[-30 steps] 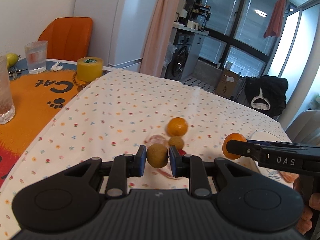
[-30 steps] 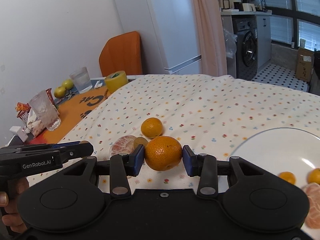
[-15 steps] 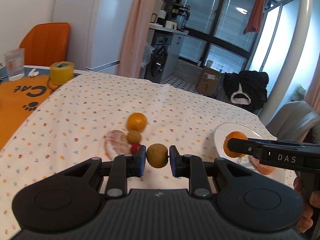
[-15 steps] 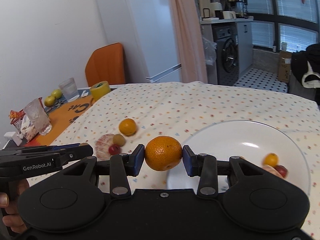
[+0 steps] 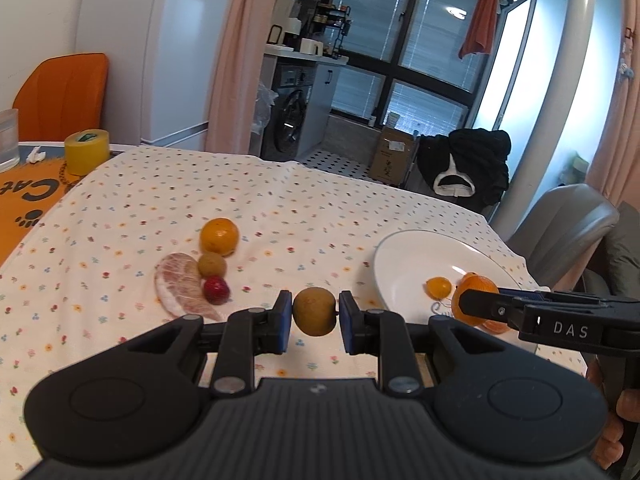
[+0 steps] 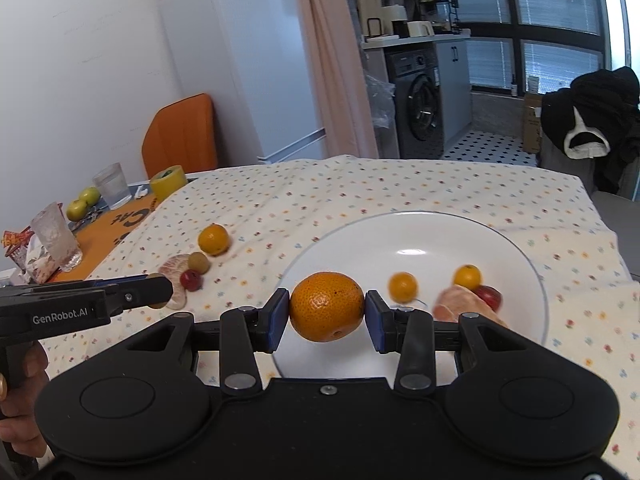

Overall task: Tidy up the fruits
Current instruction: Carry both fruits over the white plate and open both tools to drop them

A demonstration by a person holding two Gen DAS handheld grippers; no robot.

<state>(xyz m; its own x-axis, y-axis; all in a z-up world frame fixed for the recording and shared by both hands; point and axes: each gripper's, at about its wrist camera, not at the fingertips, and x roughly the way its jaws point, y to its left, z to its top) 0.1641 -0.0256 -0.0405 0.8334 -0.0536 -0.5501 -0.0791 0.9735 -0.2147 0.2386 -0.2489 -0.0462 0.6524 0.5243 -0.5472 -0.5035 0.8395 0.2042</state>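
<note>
Daylight enters through the tall windows [image 5: 424, 60] at the far right and fills the room with even, soft brightness. A ceiling lamp reflects as a pale streak in the glass. The white plate [image 6: 420, 236] carries a small glare patch. Shadows under the fruit are faint. Fisheye distortion bends walls and door frames near the edges, with dark vignetted corners. Fruit on the plate looks slightly blurred.
</note>
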